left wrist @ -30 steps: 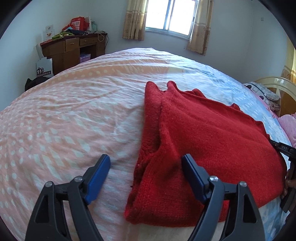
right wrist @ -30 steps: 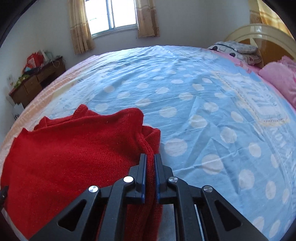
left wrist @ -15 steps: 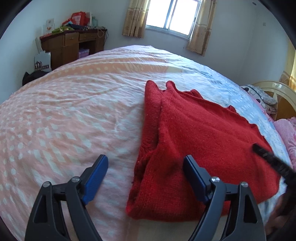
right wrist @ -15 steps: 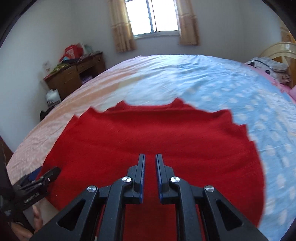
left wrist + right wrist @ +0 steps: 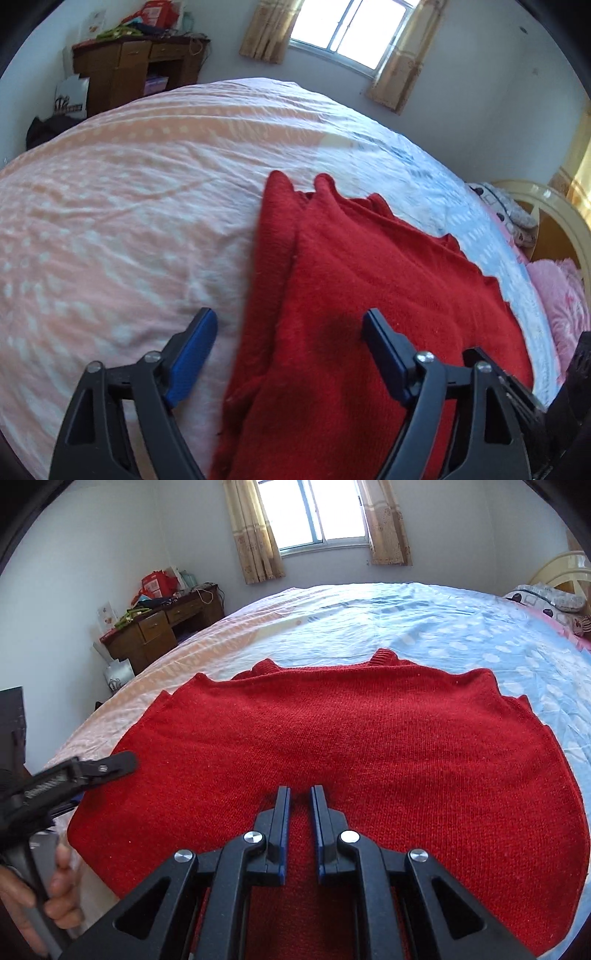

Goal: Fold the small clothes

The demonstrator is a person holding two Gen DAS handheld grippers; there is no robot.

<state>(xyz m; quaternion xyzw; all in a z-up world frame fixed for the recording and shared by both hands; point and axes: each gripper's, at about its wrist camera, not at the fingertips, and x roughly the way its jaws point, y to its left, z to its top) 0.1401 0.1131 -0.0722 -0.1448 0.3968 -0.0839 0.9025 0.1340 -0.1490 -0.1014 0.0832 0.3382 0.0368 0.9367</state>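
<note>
A big bed (image 5: 424, 627) fills most of both views. It is covered with a sheet that is pink with white dots on one side and light blue with white dots on the other. A window (image 5: 321, 509) with tan curtains is set in the far white wall. A brown wooden desk (image 5: 159, 627) piled with things is seen in the corner to the left of the bed. A curved cream headboard (image 5: 554, 221) and pillows are seen at the right end of the bed.

A red knitted sweater (image 5: 332, 738) is laid flat on the bed, near the close edge, where the pink and blue parts meet. In the right wrist view its long side is stretched from left to right across the bed. Its wavy edge, with two small bumps, is pointed away toward the window. In the left wrist view a folded strip is seen along its left side.

The left gripper (image 5: 290, 332) is held low over the sweater's left edge. Its jaws are spread wide, though they have just been closing a little. One blue pad is over the pink sheet and the other is over the sweater, and nothing is squeezed.

The right gripper (image 5: 300, 801) is held over the near middle of the sweater. Its jaws are nearly together, with only a thin gap, and nothing is held between them.
</note>
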